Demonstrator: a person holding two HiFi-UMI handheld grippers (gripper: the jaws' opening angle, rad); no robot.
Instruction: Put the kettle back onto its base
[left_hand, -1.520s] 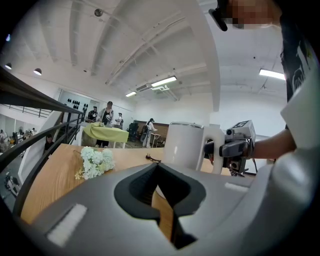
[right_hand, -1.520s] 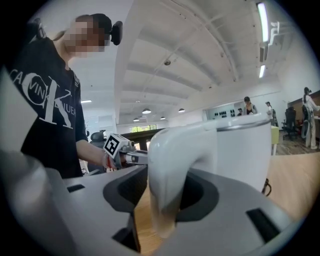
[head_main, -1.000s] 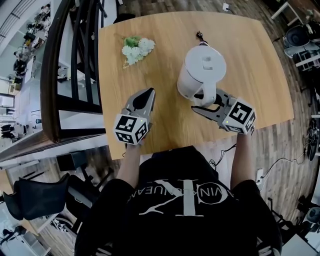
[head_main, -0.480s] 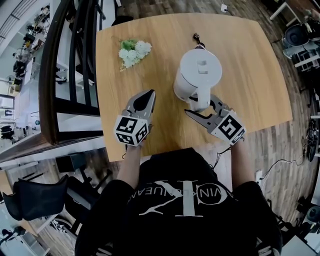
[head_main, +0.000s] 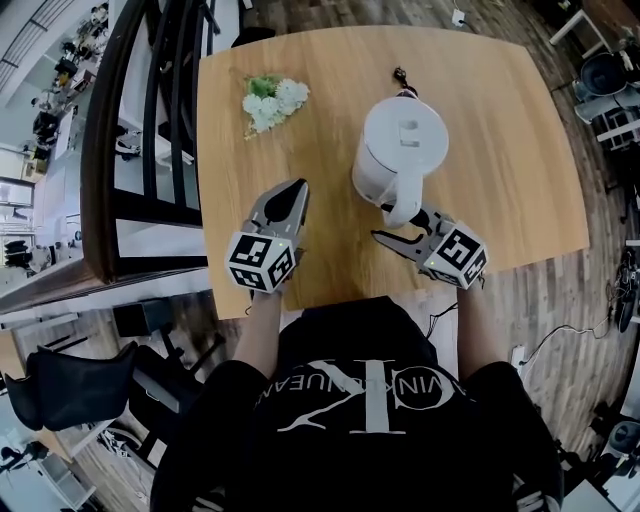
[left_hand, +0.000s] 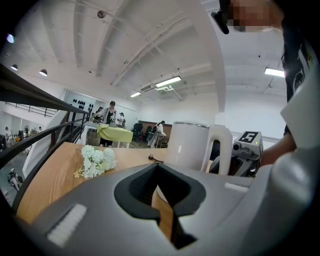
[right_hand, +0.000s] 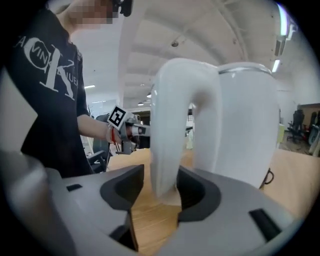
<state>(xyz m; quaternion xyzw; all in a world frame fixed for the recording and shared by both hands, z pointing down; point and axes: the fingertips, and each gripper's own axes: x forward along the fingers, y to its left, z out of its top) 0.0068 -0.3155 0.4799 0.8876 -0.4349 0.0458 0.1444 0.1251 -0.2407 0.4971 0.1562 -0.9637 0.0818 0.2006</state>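
Opening in these last moments, the jaws of the right gripper (head_main: 400, 224) stand apart around the handle (right_hand: 167, 140) of the white kettle (head_main: 402, 148), which stands upright on the table (head_main: 500, 150), so I judge it released, its base hidden beneath, while the left gripper (head_main: 292, 190) rests closed and empty.

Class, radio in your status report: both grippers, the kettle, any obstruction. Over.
Left gripper jaws shut, empty. Right gripper jaws just been opening around white plastic kettle handle. Kettle upright on wooden table; base unseen. White flowers clear.
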